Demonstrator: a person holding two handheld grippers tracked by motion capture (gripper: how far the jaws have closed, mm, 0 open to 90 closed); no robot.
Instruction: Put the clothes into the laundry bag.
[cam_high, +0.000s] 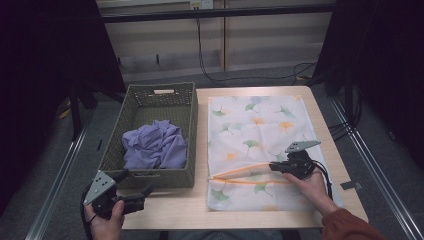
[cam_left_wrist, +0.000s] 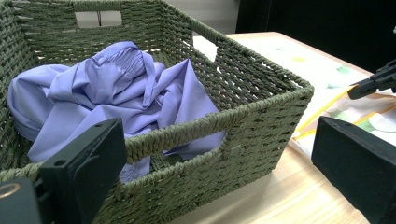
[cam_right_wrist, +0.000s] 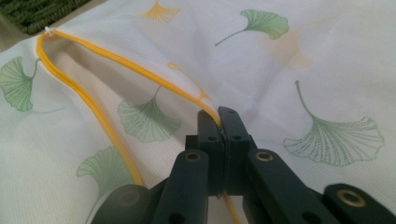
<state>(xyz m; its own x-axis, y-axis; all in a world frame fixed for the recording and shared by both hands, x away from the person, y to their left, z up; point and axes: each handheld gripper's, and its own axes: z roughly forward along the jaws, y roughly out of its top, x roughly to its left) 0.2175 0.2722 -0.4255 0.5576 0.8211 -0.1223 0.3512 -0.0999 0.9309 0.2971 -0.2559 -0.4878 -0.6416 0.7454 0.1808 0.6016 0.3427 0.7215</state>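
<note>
Woven olive-green basket (cam_high: 150, 131) stands on the left part of a pale wooden surface (cam_high: 165, 207), with a crumpled lilac garment (cam_high: 154, 145) inside. Just beside it on the right lies a white mesh laundry bag (cam_high: 260, 145) printed with green and orange ginkgo leaves; no writing or label can be read anywhere.

The right tool (cam_high: 274, 167) rests low on the bag, its jaws pressed together on the upper edge of the bag's yellow zipper (cam_right_wrist: 116, 65). The right tool's own view shows that edge pinched and raised, so the zipper mouth gapes open toward the basket; the high view shows this as two thin orange lines.

The left tool (cam_high: 134, 184) sits at the surface's near edge, in front of the basket, jaws spread wide and holding nothing. Its view looks through the basket's handle slot at the lilac cloth.
</note>
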